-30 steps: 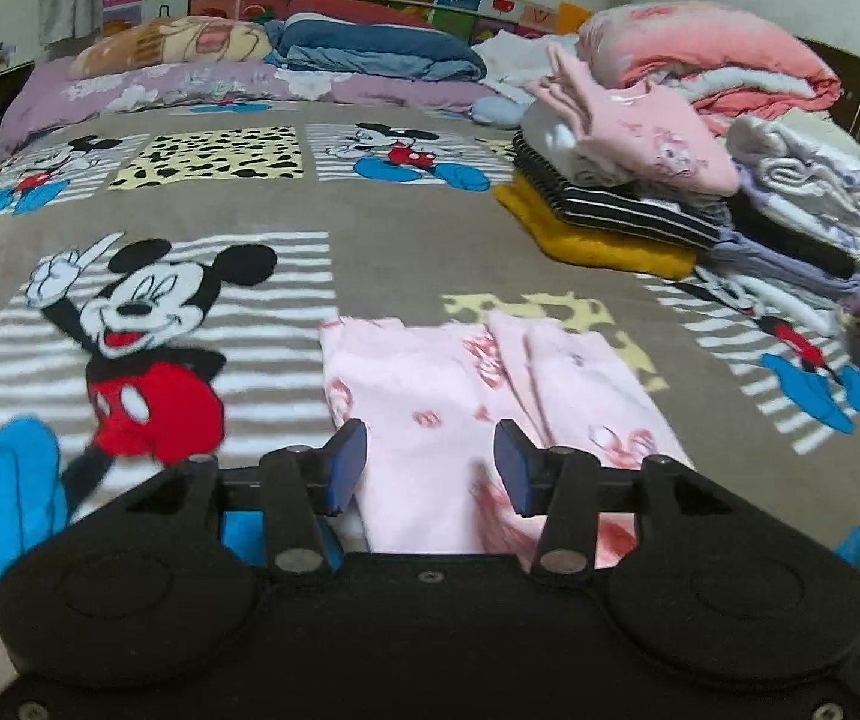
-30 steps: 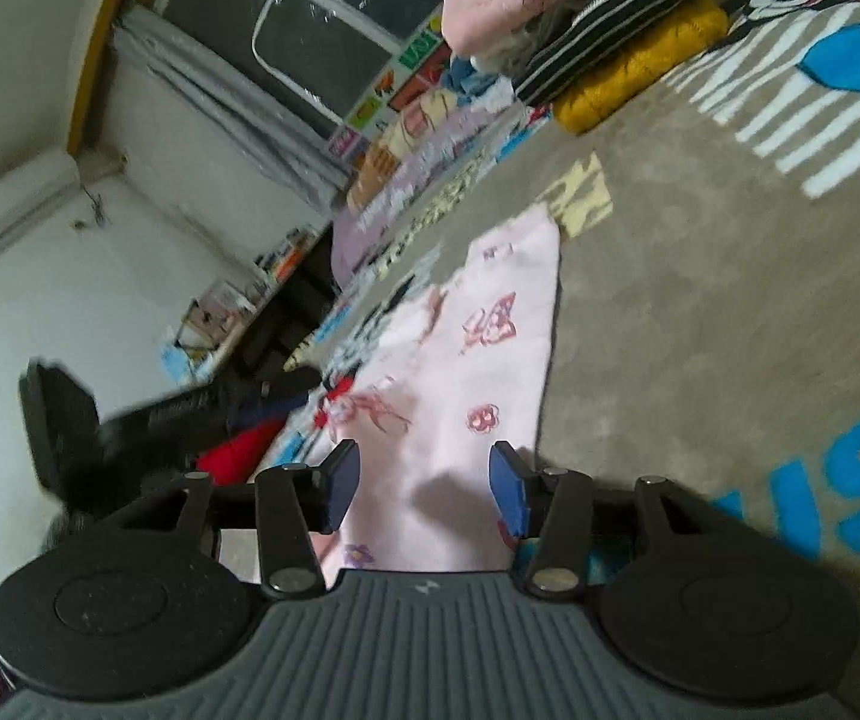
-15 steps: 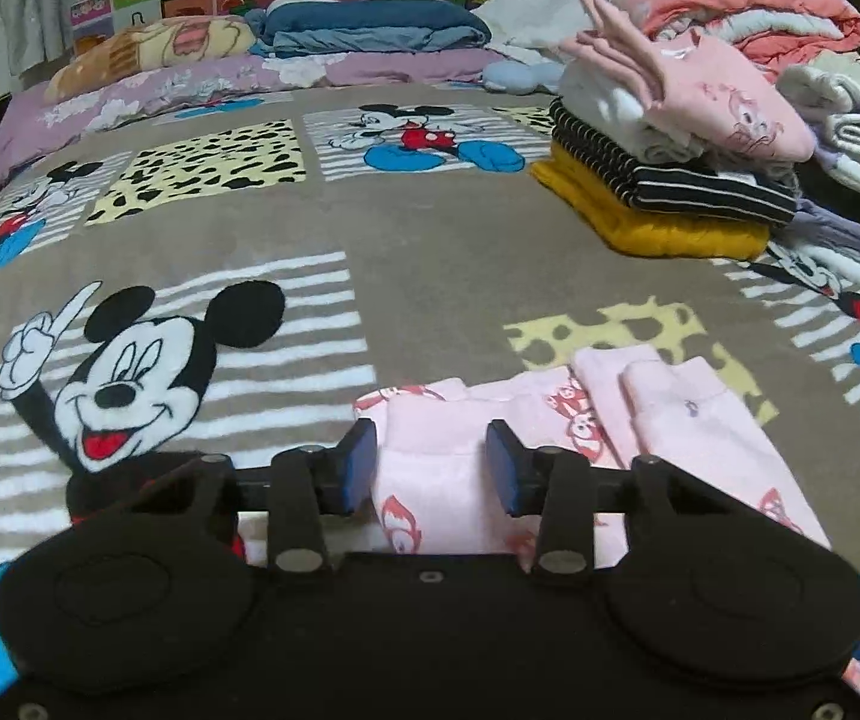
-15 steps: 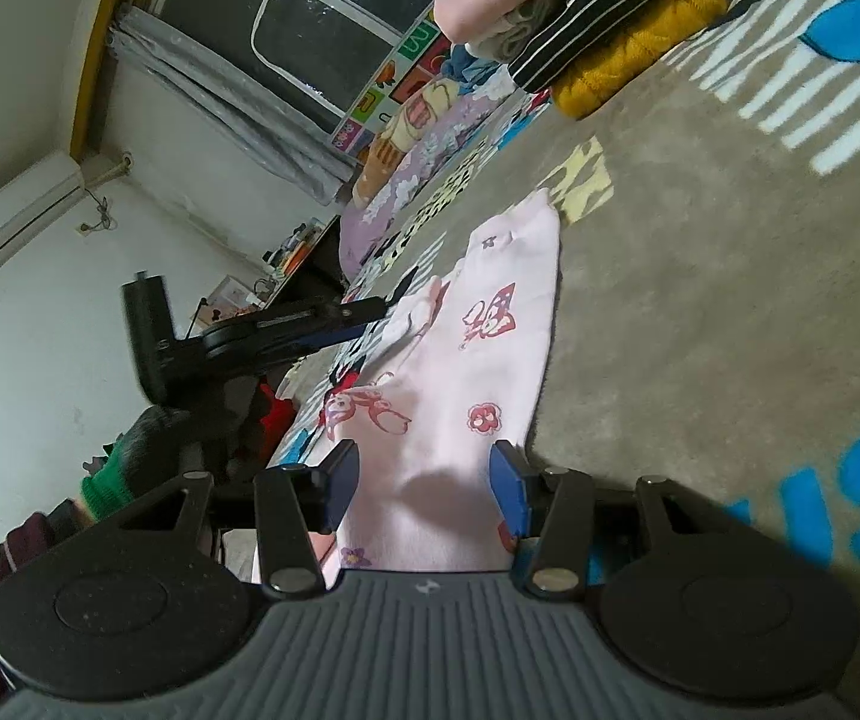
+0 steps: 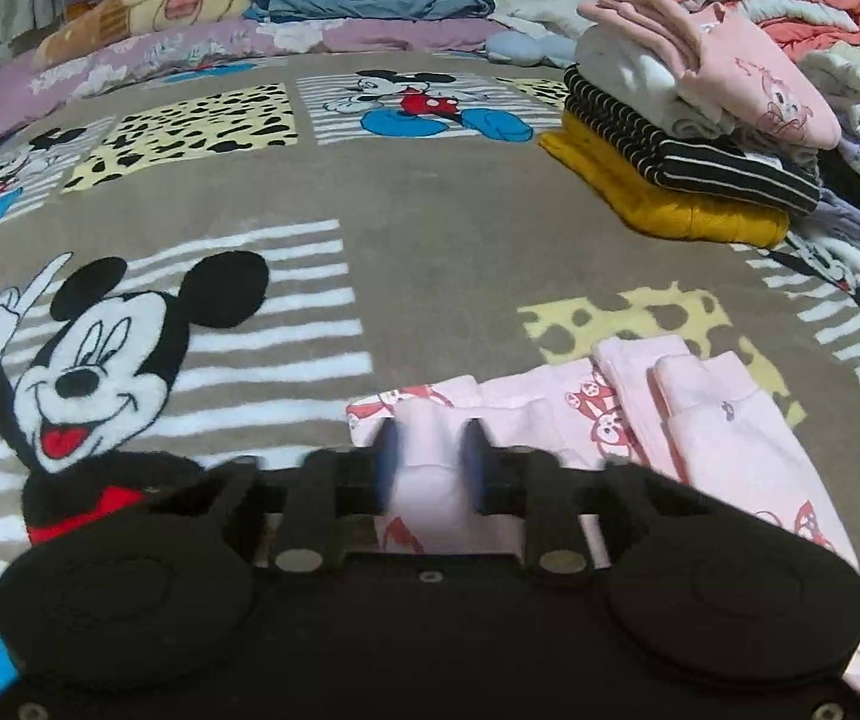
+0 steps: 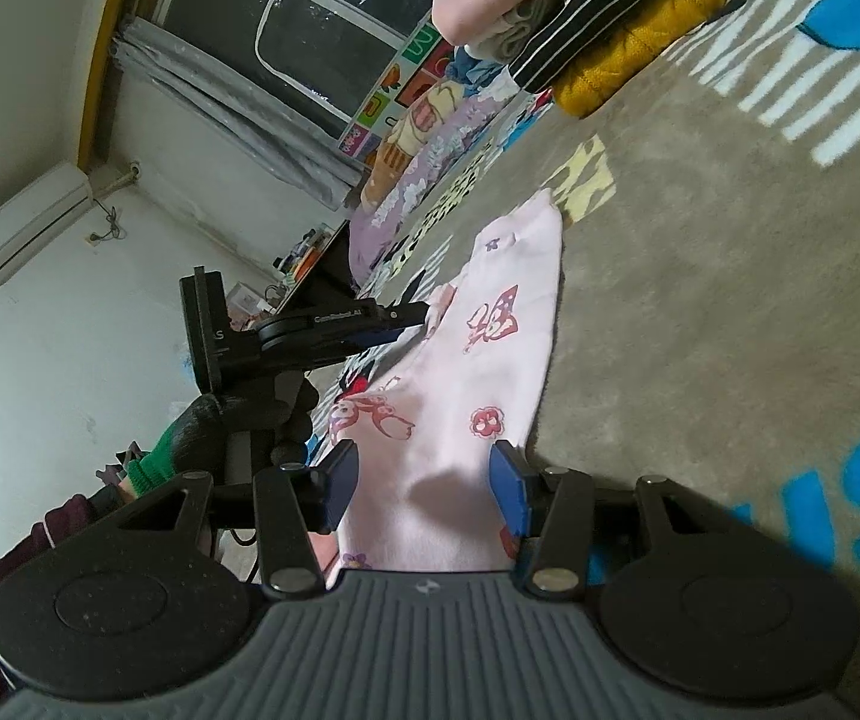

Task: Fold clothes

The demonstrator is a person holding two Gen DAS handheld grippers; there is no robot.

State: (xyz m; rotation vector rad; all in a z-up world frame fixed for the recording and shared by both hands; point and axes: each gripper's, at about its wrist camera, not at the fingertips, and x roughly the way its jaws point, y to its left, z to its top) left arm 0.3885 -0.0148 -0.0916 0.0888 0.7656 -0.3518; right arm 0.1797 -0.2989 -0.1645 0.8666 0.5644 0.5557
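We count two tools, the left tool [image 5: 426, 462] and the right tool [image 6: 423, 489], one pink garment [image 5: 700, 438] spread on one bed [image 5: 442, 252], and one stack of clothes [image 5: 688, 138].

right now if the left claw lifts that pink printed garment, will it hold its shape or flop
Probably flop: the pink garment lies flat in soft layered folds, and a ridge of it bunches between the left claw, whose jaws have just been closing. It looks thin, so likely light. The fleecy blanket may drag on it.
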